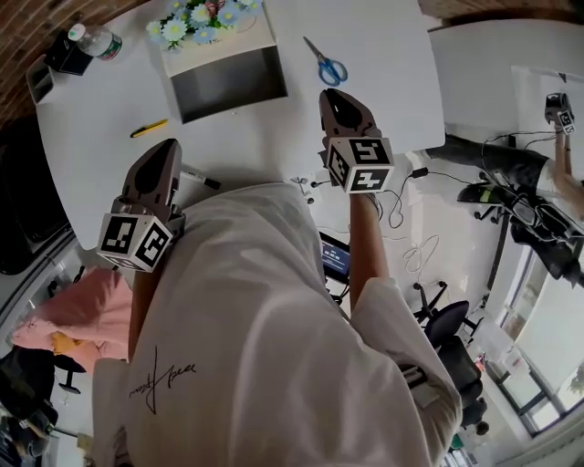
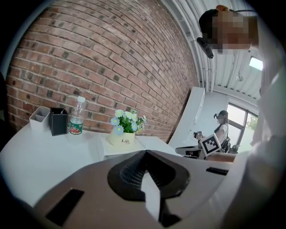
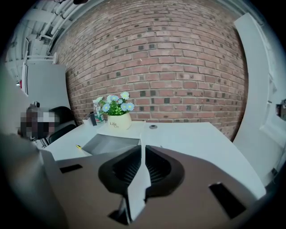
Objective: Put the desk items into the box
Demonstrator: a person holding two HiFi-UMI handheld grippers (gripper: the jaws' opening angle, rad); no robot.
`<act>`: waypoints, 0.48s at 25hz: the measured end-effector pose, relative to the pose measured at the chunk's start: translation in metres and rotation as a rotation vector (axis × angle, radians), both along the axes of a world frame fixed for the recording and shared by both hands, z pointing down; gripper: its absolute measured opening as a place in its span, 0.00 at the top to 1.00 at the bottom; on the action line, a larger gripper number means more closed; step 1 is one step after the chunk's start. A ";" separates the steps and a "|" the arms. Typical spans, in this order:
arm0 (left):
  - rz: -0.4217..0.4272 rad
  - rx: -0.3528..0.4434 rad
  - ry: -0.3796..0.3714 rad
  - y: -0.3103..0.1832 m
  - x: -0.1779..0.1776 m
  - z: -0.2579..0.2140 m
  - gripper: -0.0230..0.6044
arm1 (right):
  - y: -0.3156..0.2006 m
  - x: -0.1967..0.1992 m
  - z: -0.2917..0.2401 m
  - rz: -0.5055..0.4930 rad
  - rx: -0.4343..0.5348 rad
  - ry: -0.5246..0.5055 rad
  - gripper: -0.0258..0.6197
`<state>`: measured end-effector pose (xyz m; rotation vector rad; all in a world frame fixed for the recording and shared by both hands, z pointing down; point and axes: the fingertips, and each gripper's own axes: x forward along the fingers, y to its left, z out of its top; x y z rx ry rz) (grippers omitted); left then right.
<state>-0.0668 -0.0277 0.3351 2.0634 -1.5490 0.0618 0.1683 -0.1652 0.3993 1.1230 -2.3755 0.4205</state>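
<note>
Meeting along one thin seam, the jaws of the left gripper (image 2: 145, 156) are seen pressed together, and nothing is held between them. The jaws of the right gripper (image 3: 142, 152) are likewise closed on each other and empty. In the head view both grippers are held above the near edge of the white table (image 1: 383, 55), the left one at centre left of the frame and the right one at centre right, well apart, and neither is touching anything on the table.

A black pen (image 1: 199, 179) is seen just beside the left gripper, toward the middle of the frame. A yellow pen (image 1: 149, 128) lies further up and to the left. The open box (image 1: 228, 87) is placed in the upper middle, its dark inside empty as far as can be seen. A pot of flowers (image 1: 201, 16) is set at its far edge. Blue-handled scissors (image 1: 327, 62) lie to the right of the box, above the right gripper. A bottle (image 1: 96, 41) and a black holder (image 1: 66, 55) are found in the upper left corner.
</note>
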 end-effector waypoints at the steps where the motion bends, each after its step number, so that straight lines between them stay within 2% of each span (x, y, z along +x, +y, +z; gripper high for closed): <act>1: -0.002 -0.003 -0.003 -0.001 0.000 0.000 0.95 | -0.002 0.002 0.003 -0.008 -0.005 0.011 0.92; 12: 0.005 -0.039 -0.018 -0.015 0.006 0.006 0.95 | -0.045 0.022 0.034 -0.071 -0.030 0.125 0.91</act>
